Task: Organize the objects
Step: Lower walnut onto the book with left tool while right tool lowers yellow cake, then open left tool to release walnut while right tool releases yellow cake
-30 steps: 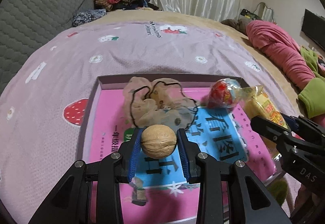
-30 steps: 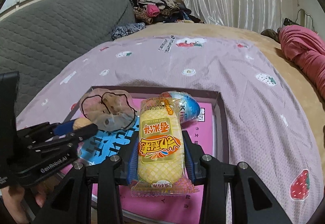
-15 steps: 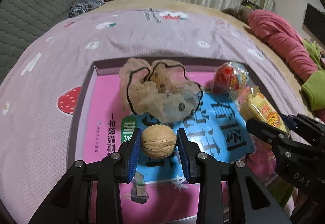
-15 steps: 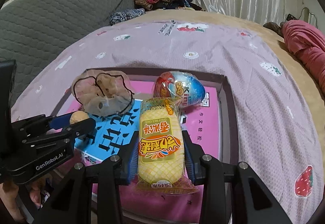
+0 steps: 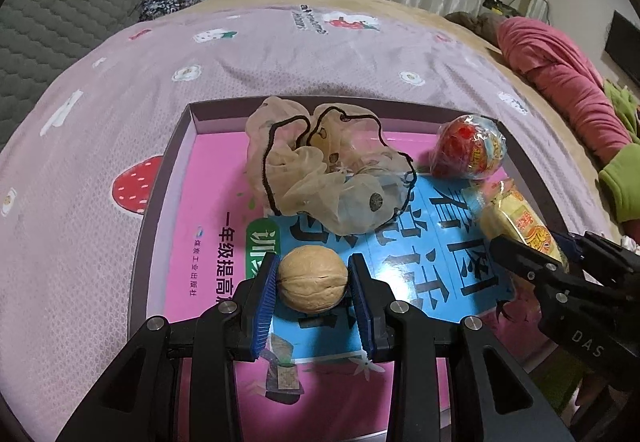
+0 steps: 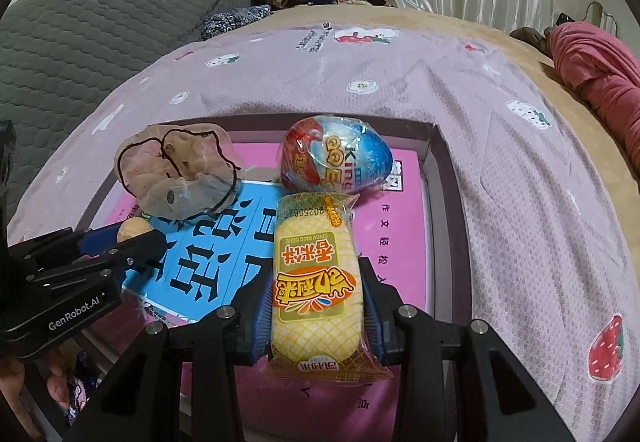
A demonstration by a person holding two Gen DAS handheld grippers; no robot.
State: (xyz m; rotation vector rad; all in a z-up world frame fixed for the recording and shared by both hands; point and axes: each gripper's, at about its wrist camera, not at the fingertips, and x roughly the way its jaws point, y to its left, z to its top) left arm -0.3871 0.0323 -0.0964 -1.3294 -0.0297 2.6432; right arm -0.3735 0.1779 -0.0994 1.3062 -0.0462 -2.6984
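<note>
Both claws are loaded over the tray (image 5: 160, 226): our left gripper (image 5: 313, 284) pinches the walnut (image 5: 313, 279) across its width between the blue pads, and our right gripper (image 6: 316, 302) clamps the yellow rice-cake packet (image 6: 316, 282) by its lower half, the free end reaching toward the tray's far edge. Already lying in the tray are the gauzy scrunchie (image 5: 320, 177) near the far edge's middle and the foil-wrapped toy egg (image 6: 334, 159) toward the far right corner.

We judge the step to be setting both items down inside the tray. To do it well, we should lower the walnut until it touches the printed blue sheet (image 5: 440, 242) before parting the pads, since a round shell will roll if dropped. It needs a spot just short of the scrunchie, not on it. The packet should go flat along the right wall, stopping short of the egg, whose curved wrapper would shunt away at a nudge. Releasing one claw at a time keeps the two tools from knocking.
</note>
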